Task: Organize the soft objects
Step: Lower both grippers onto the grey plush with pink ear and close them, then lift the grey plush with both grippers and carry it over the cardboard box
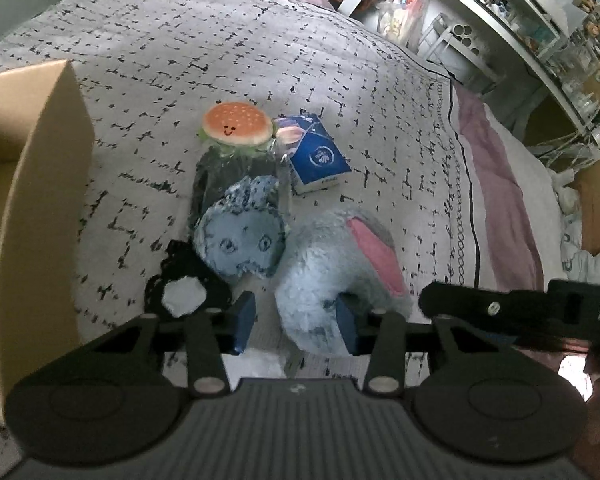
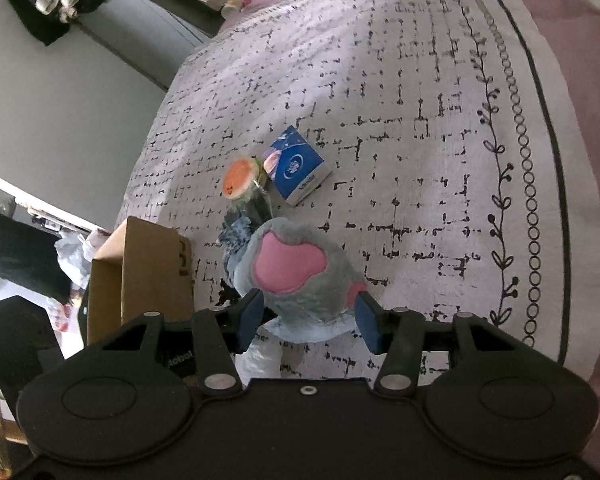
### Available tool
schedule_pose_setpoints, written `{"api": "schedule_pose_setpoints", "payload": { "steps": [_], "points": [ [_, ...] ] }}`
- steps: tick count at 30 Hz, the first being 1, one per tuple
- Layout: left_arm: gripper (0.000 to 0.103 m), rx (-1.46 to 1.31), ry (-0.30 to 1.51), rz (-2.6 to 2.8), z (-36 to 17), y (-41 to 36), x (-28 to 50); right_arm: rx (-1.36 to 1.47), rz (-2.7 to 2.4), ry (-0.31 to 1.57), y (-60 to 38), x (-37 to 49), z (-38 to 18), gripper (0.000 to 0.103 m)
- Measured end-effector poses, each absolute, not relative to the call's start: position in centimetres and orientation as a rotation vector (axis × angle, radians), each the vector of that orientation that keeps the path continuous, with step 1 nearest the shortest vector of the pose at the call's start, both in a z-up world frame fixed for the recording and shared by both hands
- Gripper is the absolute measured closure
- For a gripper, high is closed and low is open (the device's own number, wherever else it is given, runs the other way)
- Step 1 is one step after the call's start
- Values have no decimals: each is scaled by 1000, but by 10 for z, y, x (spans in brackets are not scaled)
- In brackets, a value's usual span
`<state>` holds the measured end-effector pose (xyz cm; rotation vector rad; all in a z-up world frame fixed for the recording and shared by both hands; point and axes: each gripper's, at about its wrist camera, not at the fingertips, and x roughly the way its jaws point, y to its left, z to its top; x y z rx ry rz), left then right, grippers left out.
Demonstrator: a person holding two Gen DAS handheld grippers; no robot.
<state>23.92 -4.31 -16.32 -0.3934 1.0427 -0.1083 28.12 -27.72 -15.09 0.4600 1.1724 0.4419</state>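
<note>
Two grippers at grey plush [image 1: 332, 276]: left gripper [image 1: 296, 320] straddles its edge, right gripper [image 2: 308, 316] brackets its body, neither visibly squeezing; soft, light, compressible; best pinched mid-body

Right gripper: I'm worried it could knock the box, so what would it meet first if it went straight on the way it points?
Most likely the grey plush with pink patches, already between the right gripper fingers; the cardboard box lies off to the side.
</note>
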Motion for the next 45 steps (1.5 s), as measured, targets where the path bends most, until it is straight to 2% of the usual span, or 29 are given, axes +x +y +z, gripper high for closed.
{"api": "schedule_pose_setpoints", "payload": {
  "steps": [2,5,8,17,22,27,45],
  "points": [
    [65,-418,1034,-114,-164,-44,246,437,424,1174,-276,291,-156,53],
    [65,-434,1020,-129,-163,-48,257,431,419,1179,-276,302,-164,53],
    [70,-446,1018,-134,-164,-53,270,536,453,1216,-283,312,-177,59],
    [73,-470,1011,-92,-170,-63,292,625,443,1199,-291,335,-197,63],
    [75,-495,991,-77,-170,-62,289,668,450,1192,-296,335,-202,69],
    [79,-507,966,-66,-158,-64,280,658,484,1155,-296,327,-189,74],
    [79,-565,830,-62,-98,-45,215,590,593,1017,-281,280,-126,75]
  ]
}}
